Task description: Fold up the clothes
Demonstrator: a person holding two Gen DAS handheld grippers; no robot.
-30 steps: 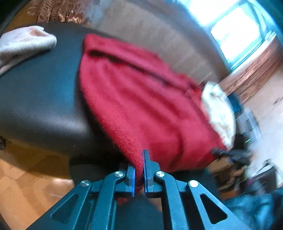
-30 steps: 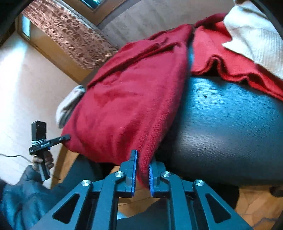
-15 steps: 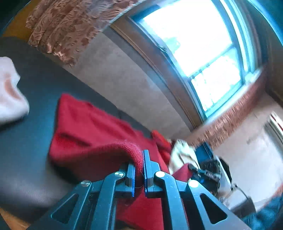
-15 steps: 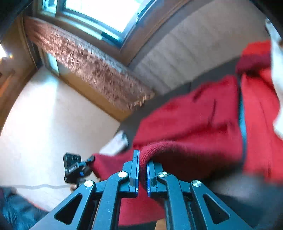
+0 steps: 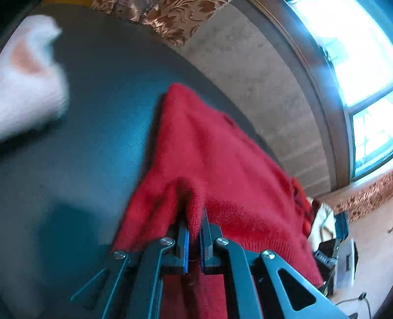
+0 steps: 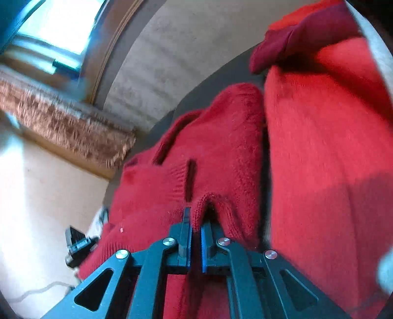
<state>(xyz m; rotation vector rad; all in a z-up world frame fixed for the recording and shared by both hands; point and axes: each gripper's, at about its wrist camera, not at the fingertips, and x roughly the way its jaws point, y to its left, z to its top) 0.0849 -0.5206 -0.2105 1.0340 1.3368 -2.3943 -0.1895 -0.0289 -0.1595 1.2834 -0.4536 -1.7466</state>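
A red knit sweater lies spread on a dark leather surface. My left gripper is shut on a pinched fold of its edge, and the cloth rises in a ridge from the pads. In the right wrist view the same sweater is doubled over on itself. My right gripper is closing tight on the ribbed hem, which is bunched between its pads. Both grippers point down over the cloth.
A white knit garment lies at the far left of the dark surface. Another red garment and a maroon piece lie to the right. A grey wall, a window and patterned curtains stand behind. Clutter sits on the floor.
Both grippers have carried the sweater's edge from the near side of the surface across toward the wall, folding the cloth over itself. The right jaws have narrowed on the hem.
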